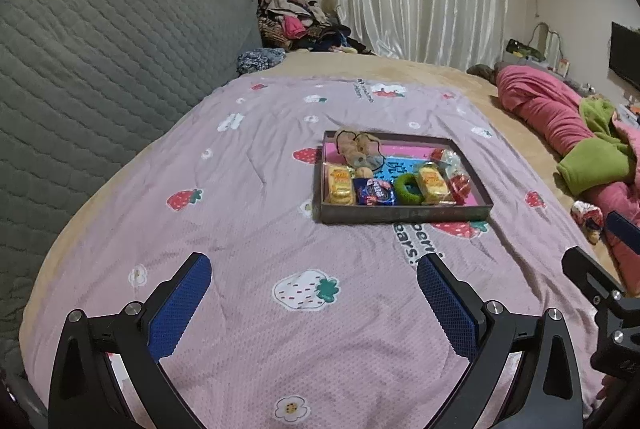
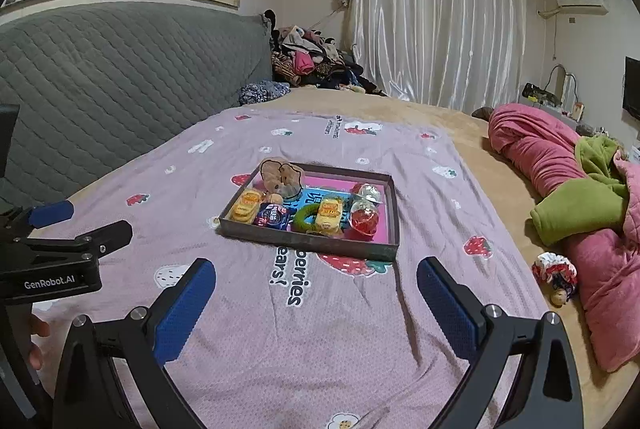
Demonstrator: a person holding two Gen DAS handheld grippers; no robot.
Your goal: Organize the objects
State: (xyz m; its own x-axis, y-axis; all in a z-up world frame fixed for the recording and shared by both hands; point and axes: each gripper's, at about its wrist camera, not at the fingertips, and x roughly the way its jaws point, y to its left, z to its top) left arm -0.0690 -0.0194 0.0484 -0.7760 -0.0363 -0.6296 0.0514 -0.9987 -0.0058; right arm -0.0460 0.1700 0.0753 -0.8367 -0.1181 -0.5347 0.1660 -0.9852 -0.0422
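I am holding both grippers over the strawberry-print blanket [image 2: 248, 341], short of the shallow tray [image 2: 308, 243] that is sitting near the blanket's middle. My left gripper [image 1: 314, 305] is hanging with its jaws spread wide and gripping nothing; my right gripper [image 2: 316, 303] is doing the same.

Reading the tray from its left wall across: a yellow snack pack [image 2: 247, 210] is lying in the near-left corner, with a brown plush toy [image 2: 280, 176] sitting behind it against the far wall. Just right of the pack, a dark blue wrapper [image 2: 273, 216] is resting, then a green ring [image 2: 306, 218], then a second yellow pack [image 2: 329, 215], and nearest the right wall two clear red-filled packets [image 2: 363, 217].

Everything is looking light. I am judging the wrappers slick and crinkly, best pinched across their short width; the plush soft enough to squeeze at the body; the ring soft too, easiest taken across one side of its loop. The clear packets may be crushing easily, so a gentle closing suits them. Well right of the tray, a small patterned object [image 2: 555, 275] is lying off the blanket, beside the pink bedding [image 2: 532, 153].
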